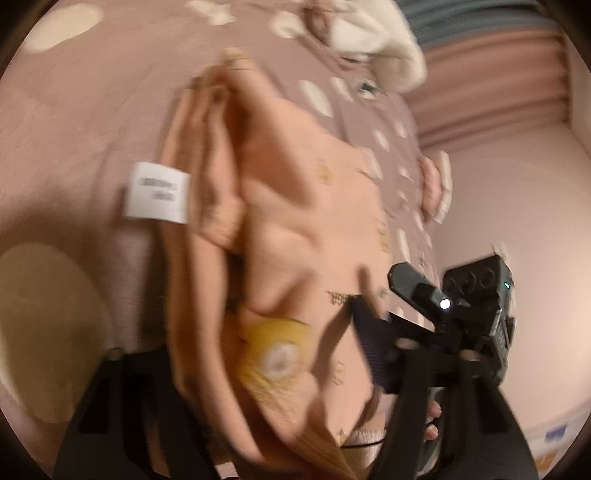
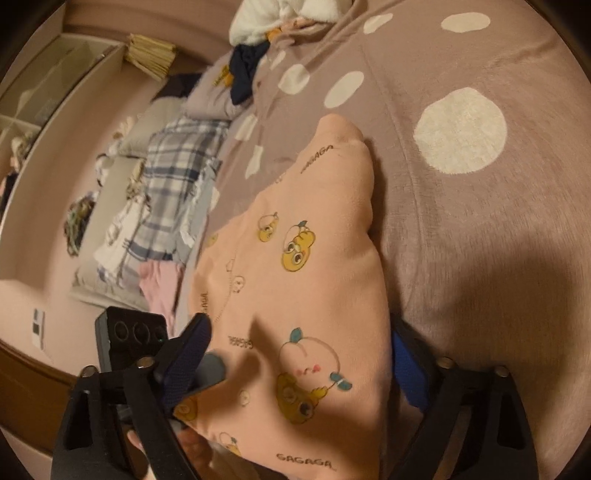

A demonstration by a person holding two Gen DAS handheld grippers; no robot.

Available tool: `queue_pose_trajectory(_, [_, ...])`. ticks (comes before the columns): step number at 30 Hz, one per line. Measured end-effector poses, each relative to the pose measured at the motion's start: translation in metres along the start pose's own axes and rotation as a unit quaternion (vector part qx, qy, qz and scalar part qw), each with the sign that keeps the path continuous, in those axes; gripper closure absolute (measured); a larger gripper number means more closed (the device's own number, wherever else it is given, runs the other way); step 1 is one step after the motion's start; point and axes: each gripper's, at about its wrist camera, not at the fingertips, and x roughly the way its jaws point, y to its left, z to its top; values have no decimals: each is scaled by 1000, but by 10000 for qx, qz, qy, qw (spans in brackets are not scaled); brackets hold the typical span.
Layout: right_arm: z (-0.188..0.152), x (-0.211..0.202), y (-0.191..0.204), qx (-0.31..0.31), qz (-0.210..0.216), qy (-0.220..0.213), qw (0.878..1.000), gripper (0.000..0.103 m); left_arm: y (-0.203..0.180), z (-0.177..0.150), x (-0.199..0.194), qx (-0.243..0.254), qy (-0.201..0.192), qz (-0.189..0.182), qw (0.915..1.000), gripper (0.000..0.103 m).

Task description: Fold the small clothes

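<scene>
**Peach garment held between two claws on a spotted bedcover**

Spread beneath everything is a mauve bedcover (image 2: 480, 229) printed with white spots, on which the peach garment (image 2: 295, 280) is laid; its cloth is printed with yellow cartoon ducks and the word GAGAGA. In the right wrist view the garment is seen running from the near edge up to a folded corner, and the right gripper (image 2: 299, 369) is set astride its near end. Blue pads are seen at either side of the cloth, but whether they press on it cannot be told.

In the left wrist view (badly blurred) the same garment (image 1: 295, 206) is bunched into folds, with a white care label (image 1: 159, 194) sticking out at its left edge. The left gripper (image 1: 258, 398) is placed around the near part of the cloth; a grip cannot be confirmed through the blur. The other gripper is seen at the lower right of that view.

Beyond the garment, a white fluffy item (image 2: 266, 18) and a plaid cloth (image 2: 177, 177) are left among other laundry.
</scene>
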Motion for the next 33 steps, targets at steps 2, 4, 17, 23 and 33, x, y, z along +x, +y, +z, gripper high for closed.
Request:
queue_pose_trajectory(2, [4, 1, -4, 75, -165, 90, 9998, 46, -1, 0, -2, 2, -61, 112, 9999, 54])
queue_pose_trajectory(4, [5, -1, -8, 86, -327, 116, 9994, 56, -8, -4, -2, 199, -186, 368, 9990, 60])
queue_pose_trajectory(17, [0, 7, 20, -778, -1363, -27, 9876, 77, -23, -15, 8, 947, -538, 1222, 9865, 71])
queue_pose_trajectory(23, [1, 4, 25, -861, -1402, -83, 9863, 78, -32, -25, 3, 1137, -650, 1492, 9801, 73])
queue_pose_trajectory(33, [4, -5, 41, -1048, -1370, -224, 9848, 78, -49, -26, 1, 1354, -752, 1723, 9728, 75])
